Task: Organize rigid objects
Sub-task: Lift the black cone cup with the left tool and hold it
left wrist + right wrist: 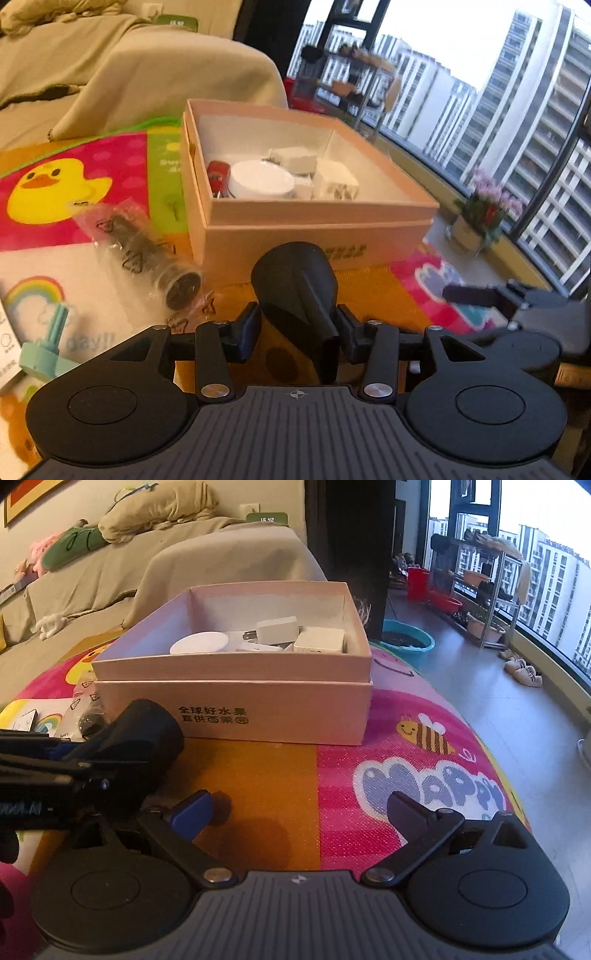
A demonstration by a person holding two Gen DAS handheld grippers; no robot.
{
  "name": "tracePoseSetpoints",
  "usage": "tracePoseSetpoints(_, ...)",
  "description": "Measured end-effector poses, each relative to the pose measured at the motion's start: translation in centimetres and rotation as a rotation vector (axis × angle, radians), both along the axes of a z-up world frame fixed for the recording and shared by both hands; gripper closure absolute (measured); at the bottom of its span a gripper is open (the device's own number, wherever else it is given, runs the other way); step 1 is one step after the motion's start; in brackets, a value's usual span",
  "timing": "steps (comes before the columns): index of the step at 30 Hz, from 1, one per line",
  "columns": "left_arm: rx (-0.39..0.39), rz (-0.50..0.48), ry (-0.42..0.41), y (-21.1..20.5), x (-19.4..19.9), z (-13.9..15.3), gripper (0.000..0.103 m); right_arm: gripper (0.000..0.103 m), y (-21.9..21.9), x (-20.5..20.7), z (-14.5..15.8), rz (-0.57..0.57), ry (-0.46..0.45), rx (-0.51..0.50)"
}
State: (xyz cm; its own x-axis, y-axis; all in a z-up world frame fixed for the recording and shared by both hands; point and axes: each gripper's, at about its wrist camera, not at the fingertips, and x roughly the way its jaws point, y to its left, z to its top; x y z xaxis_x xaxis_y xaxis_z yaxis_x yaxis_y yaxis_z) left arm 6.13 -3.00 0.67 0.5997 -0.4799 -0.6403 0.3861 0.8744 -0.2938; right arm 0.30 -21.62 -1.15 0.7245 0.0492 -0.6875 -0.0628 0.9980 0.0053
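Note:
My left gripper [297,328] is shut on a black funnel-shaped nozzle [295,280], held just in front of a pink cardboard box [295,236]. The box holds a white round disc [260,179], white power adapters [334,179] and a small red item [218,173]. The same nozzle [144,731] and left gripper show at the left of the right wrist view, before the box [258,709]. My right gripper [301,812] is open and empty above the play mat. A black cylinder in a clear plastic bag [147,251] lies left of the box.
A colourful play mat [406,768] covers the surface. A teal plastic piece [44,350] lies at the near left. A beige-covered sofa [184,568] stands behind the box. A flower pot [476,221], a teal basin [406,637] and a metal rack [476,590] are by the window.

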Motion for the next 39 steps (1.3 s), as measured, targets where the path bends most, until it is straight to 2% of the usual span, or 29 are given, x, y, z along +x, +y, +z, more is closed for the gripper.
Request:
tracePoseSetpoints(9, -0.083, 0.003, -0.017, 1.2, 0.5, -0.6, 0.055, 0.0, 0.0, 0.0, -0.1, 0.008, 0.001, 0.003)
tracePoseSetpoints(13, -0.104, 0.032, -0.064, 2.2, -0.7, -0.2, 0.056, 0.0, 0.1, 0.0, -0.1, 0.007, 0.001, -0.001)
tracePoseSetpoints(19, -0.186, 0.065, -0.099, 7.5, -4.1, 1.7, 0.057, 0.0, 1.2, -0.6, 0.4, 0.006, -0.011, -0.047)
tracePoseSetpoints(23, -0.185, 0.163, -0.15, 12.9, -6.5, 3.1, 0.057, 0.001, 5.0, -2.0, 2.1, 0.155, -0.062, -0.041)
tracePoseSetpoints(27, -0.202, 0.321, -0.178, 18.4, -7.8, 3.4, 0.057, 0.001, 11.6, -3.6, 4.0, 0.396, -0.158, -0.085)
tracePoseSetpoints(30, -0.241, 0.431, -0.168, 22.0, -8.3, 3.2, 0.057, 0.001, 16.8, -3.9, 4.1, 0.545, -0.194, -0.132)
tracePoseSetpoints(32, -0.263, 0.476, -0.168, 23.7, -8.6, 3.4, 0.057, 0.006, 19.9, -3.3, 3.7, 0.638, -0.185, -0.116)
tracePoseSetpoints(34, -0.26, 0.5, -0.18, 24.6, -9.1, 3.7, 0.057, 0.009, 23.0, -1.8, 3.0, 0.684, -0.142, -0.097)
tracePoseSetpoints(36, -0.261, 0.508, -0.185, 25.5, -9.5, 4.0, 0.057, 0.014, 25.2, 0.0, 2.2, 0.687, -0.093, -0.079)
tracePoseSetpoints(38, -0.267, 0.504, -0.18, 26.2, -9.6, 4.0, 0.057, 0.024, 26.4, 1.6, 1.3, 0.671, -0.04, -0.066)
tracePoseSetpoints(39, -0.27, 0.499, -0.176, 26.2, -9.6, 4.0, 0.057, 0.025, 26.5, 2.4, 1.0, 0.661, -0.02, -0.053)
